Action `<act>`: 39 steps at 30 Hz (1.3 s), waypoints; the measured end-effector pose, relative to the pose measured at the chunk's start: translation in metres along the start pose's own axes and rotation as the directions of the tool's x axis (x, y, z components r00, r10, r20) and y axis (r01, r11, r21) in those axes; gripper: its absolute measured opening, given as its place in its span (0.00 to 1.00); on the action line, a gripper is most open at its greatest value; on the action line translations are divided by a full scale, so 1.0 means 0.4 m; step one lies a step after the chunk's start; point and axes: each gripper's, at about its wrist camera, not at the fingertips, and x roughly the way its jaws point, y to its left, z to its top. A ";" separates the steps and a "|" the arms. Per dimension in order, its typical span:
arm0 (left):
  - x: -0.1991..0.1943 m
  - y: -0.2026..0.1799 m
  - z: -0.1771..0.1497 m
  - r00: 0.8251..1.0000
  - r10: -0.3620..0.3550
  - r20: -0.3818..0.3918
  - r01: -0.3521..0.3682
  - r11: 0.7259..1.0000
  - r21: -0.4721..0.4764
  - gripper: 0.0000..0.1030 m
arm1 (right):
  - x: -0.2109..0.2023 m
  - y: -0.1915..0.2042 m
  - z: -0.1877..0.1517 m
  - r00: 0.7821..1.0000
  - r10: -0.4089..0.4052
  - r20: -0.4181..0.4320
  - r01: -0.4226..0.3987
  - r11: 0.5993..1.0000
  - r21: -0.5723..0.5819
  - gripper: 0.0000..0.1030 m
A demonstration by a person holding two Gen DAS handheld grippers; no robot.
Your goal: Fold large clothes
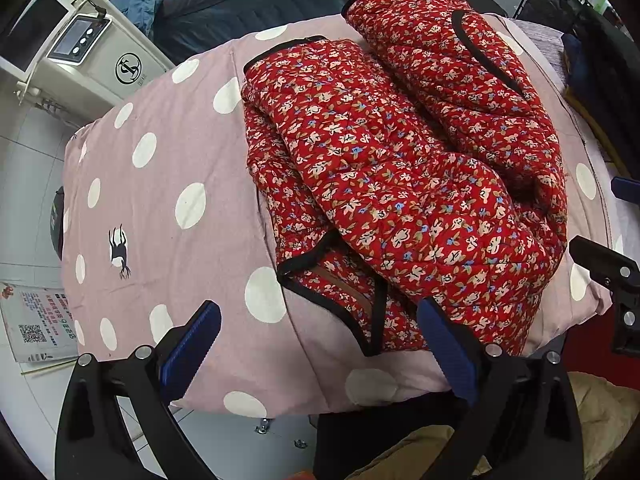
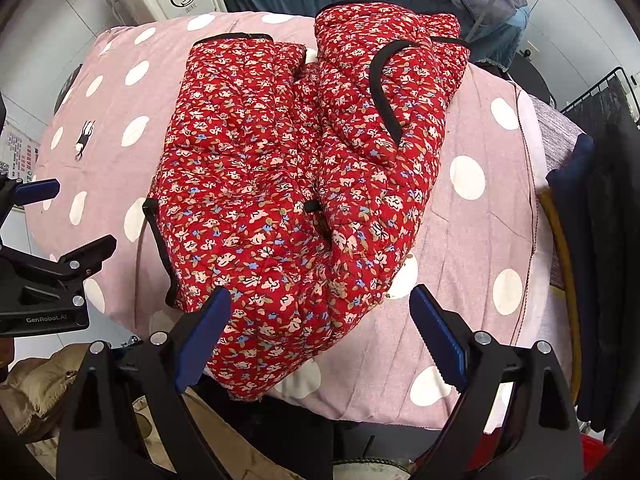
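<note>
Quilted red jacket [image 2: 288, 184] is lying partly folded on the polka-dot worktop [image 1: 168, 184]. Left gripper [image 1: 316, 344] and right gripper [image 2: 320, 332] are hovering, fingers spread, empty. Judged bulky, soft, springy; best gripped at the black-trimmed hem.

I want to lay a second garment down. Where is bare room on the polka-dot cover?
Widest free patch: the cover left of the red floral jacket, toward the white machine. A narrower strip lies right of the jacket. The middle is crowded by the jacket.
</note>
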 end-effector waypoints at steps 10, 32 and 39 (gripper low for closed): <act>-0.001 -0.003 -0.003 1.000 0.008 -0.003 -0.008 1.000 0.003 0.94 | -0.002 -0.001 0.001 1.000 0.000 0.000 0.000 1.000 0.001 0.87; -0.012 -0.001 -0.011 1.000 0.009 0.006 -0.009 1.000 0.003 0.94 | -0.012 0.012 0.003 1.000 -0.011 0.007 0.011 1.000 -0.013 0.87; -0.006 -0.001 -0.011 1.000 0.009 -0.004 -0.009 1.000 -0.004 0.94 | -0.010 0.018 0.006 1.000 -0.009 0.004 0.009 1.000 -0.019 0.87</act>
